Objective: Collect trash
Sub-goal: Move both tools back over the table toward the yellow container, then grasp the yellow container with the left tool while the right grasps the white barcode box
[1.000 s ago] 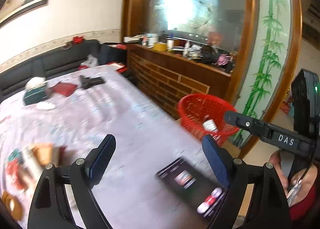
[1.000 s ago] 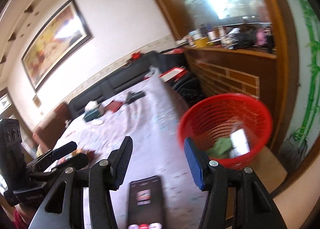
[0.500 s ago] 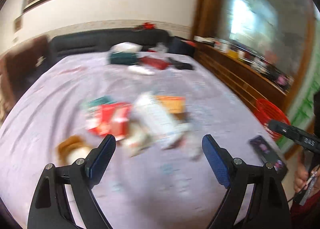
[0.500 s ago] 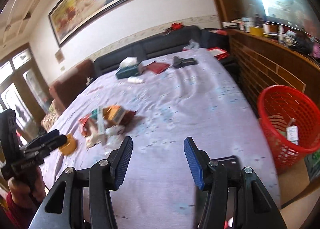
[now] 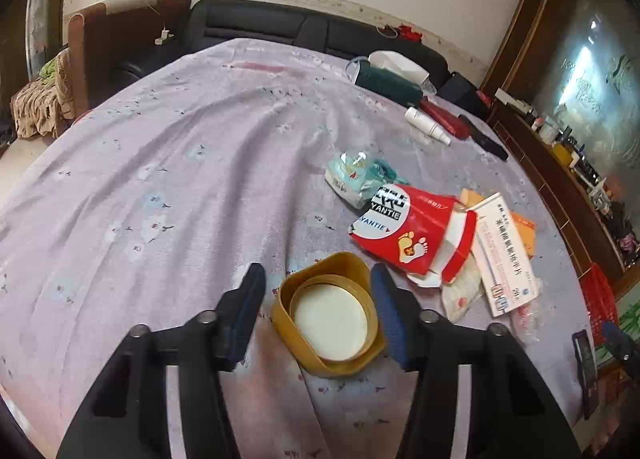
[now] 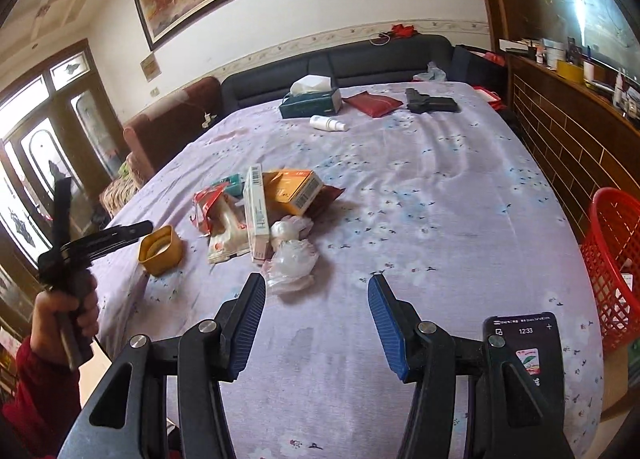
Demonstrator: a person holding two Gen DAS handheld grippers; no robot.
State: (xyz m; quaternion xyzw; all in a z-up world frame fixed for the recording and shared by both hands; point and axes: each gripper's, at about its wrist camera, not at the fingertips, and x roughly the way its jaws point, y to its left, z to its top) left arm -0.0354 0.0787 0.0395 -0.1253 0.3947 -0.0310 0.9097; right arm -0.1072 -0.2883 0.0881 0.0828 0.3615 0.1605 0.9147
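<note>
A yellow tub with a white inside (image 5: 328, 323) lies on the purple cloth between the fingers of my left gripper (image 5: 316, 307). Its jaws are closing; the right pad is at the tub's rim and a gap shows at the left pad. The tub (image 6: 160, 251) also appears at the left of the right wrist view, with the left gripper (image 6: 136, 229) over it. The trash pile beside it holds a red packet (image 5: 408, 227), a white medicine box (image 5: 504, 255), an orange box (image 6: 296, 187) and crumpled clear plastic (image 6: 292, 263). My right gripper (image 6: 316, 299) is open and empty, just short of the plastic.
A red basket (image 6: 616, 259) stands on the floor off the table's right edge. A phone (image 6: 524, 343) lies by my right gripper. A tissue box (image 6: 312, 103), a spray bottle (image 6: 328, 123), a red pouch (image 6: 374, 103) and a black object (image 6: 430, 103) lie at the far end.
Both grippers swung left from the red basket to the trash pile. My left gripper came down around the yellow tub and its jaws narrowed. The right gripper's jaws kept their width.
</note>
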